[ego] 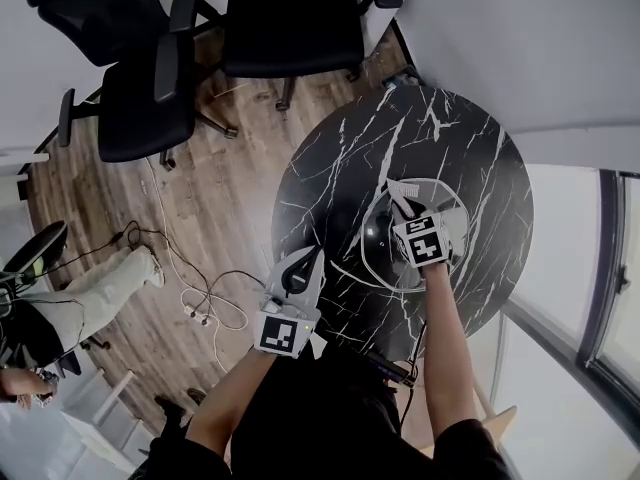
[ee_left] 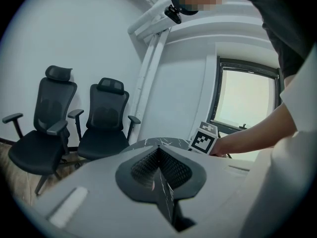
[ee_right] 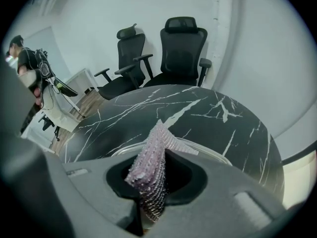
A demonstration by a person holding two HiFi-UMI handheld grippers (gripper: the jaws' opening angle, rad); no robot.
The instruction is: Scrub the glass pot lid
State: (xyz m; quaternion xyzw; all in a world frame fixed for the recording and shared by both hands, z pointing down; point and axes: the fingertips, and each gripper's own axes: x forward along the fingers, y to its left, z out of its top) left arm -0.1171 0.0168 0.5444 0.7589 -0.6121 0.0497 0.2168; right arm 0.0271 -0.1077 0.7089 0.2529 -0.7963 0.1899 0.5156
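Right claw [ee_right: 154,192] pinches scrubber [ee_right: 153,150]; lid [ee_right: 210,152] (rim) below.

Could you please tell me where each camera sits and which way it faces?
Head view: on the person's head, looking steeply down at the table and lid; left hand-held gripper, right hand-held gripper and both forearms show.
Left gripper view: on the left hand-held gripper, facing chairs and a window; its shut, empty jaws and the right forearm show.
Right gripper view: on the right hand-held gripper, facing across the table; its jaws grip a cloth.
Shared: the table and chairs appear in all three.
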